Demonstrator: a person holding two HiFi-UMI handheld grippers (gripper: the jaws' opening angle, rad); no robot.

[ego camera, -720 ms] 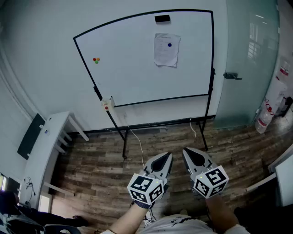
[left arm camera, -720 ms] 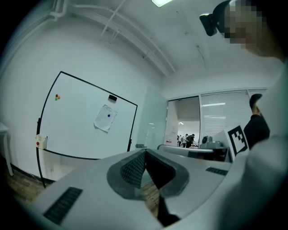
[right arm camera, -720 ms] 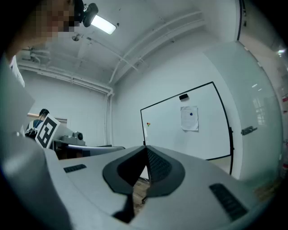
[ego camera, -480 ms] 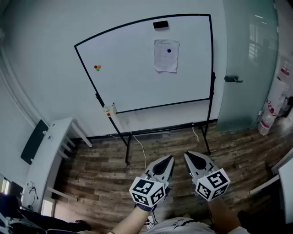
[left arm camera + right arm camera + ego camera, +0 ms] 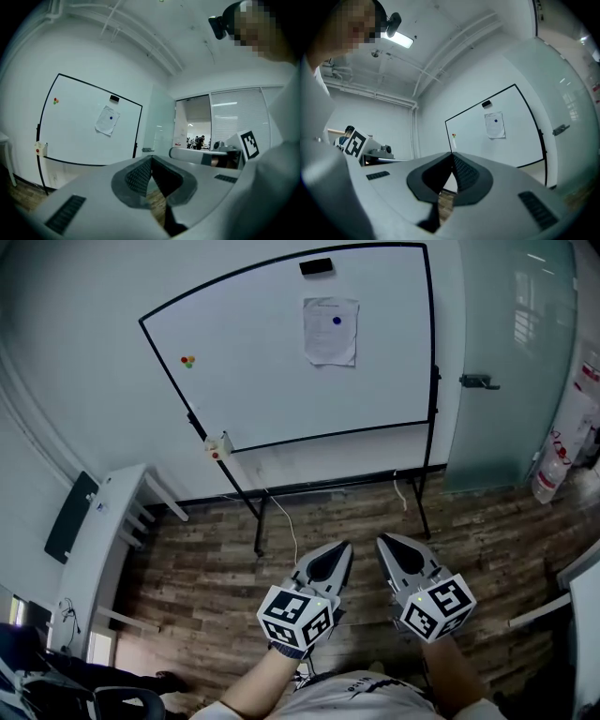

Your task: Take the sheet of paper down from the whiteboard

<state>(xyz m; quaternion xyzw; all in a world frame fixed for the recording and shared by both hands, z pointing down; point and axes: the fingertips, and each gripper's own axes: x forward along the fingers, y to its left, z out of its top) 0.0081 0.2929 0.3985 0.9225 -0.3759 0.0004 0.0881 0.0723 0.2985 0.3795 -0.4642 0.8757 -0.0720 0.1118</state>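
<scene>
Paper point(image 5: 330, 331) hangs high on the whiteboard point(image 5: 253, 390), near the top and over to the right; a small blue magnet point(image 5: 337, 321) sits on its upper part, and I think that is what keeps it up. It lies flat on the board and no corner looks loose; so the job has not really begun.

Both claws are far from the board; they sit low, close to the person's body, over the brown wood floor point(image 5: 497, 540); they are side by side and point toward the board. The left gripper point(image 5: 337, 554) is clenched with nothing in it; its own view shows the dark pads point(image 5: 140, 177) meeting at the tip, with only floor showing below them. The right gripper point(image 5: 388, 549) is clenched too, and it holds nothing.

A black eraser point(image 5: 316, 266) sits at the top edge of the board, just above the paper; a little bunch of colored magnets point(image 5: 187, 361) is over on the left side, well apart from it.

Nothing is done yet, as far as I can see. What is left looks like all of it: get close to the board; open a claw; take hold of the magnet or the paper; pull the paper free.
</scene>
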